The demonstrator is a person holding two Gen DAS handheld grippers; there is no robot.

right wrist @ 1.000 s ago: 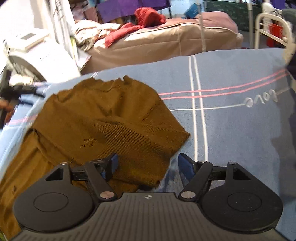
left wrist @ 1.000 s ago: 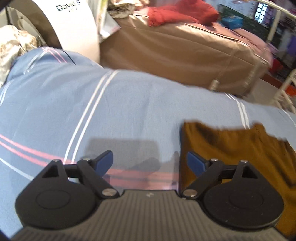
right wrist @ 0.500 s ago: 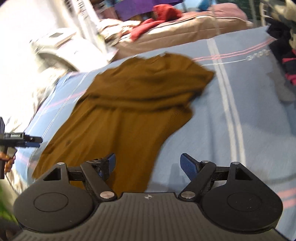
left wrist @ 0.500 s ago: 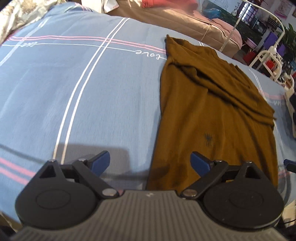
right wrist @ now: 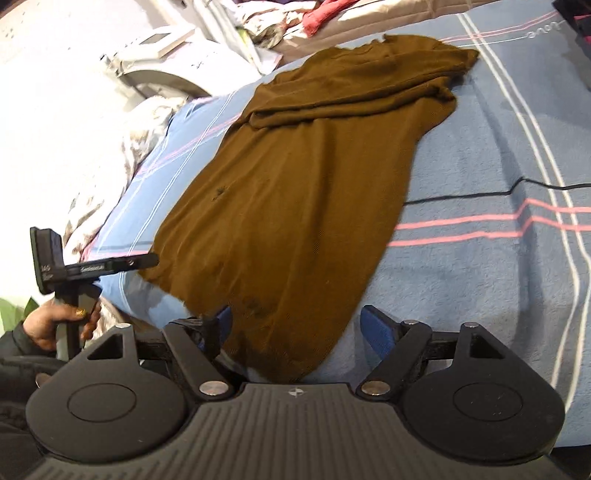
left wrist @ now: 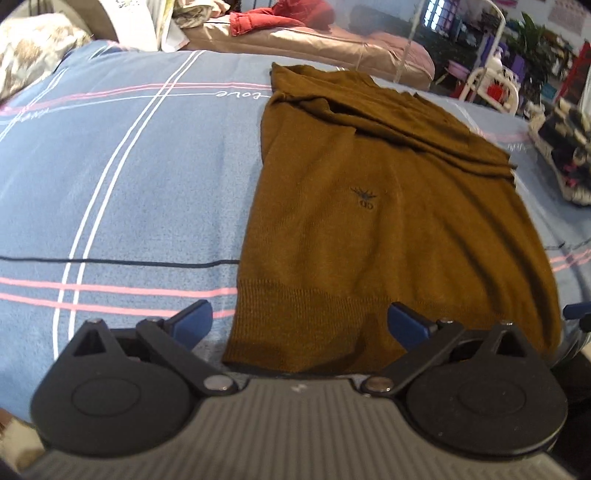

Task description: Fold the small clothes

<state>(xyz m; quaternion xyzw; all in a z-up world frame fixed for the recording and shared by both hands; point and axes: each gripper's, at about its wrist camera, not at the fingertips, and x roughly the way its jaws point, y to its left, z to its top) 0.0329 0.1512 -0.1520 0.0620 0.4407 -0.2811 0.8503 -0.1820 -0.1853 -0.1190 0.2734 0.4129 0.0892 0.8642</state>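
A brown knit sweater (left wrist: 388, 229) lies flat on the blue striped bedsheet (left wrist: 129, 184), its sleeves folded across the top and the ribbed hem toward me. My left gripper (left wrist: 299, 321) hovers over the hem's left corner. Its jaws are opening wide, with hem cloth below the gap and not pinched. In the right wrist view the sweater (right wrist: 295, 192) runs away from my right gripper (right wrist: 299, 325), which stands open over the hem's other corner without pinching it. A hand (right wrist: 51, 326) holds the left gripper at the sheet's left edge.
A thin black cable (left wrist: 110, 261) crosses the sheet and passes under the sweater. A pile of dark clothes (left wrist: 565, 147) sits at the right. A brown-covered bed with red cloth (left wrist: 295, 22) stands beyond, and a white appliance (right wrist: 159, 55) at the left.
Both grippers have swept back from the sweater's upper part to its hem. The left jaws have spread wider. The sweater lies still.
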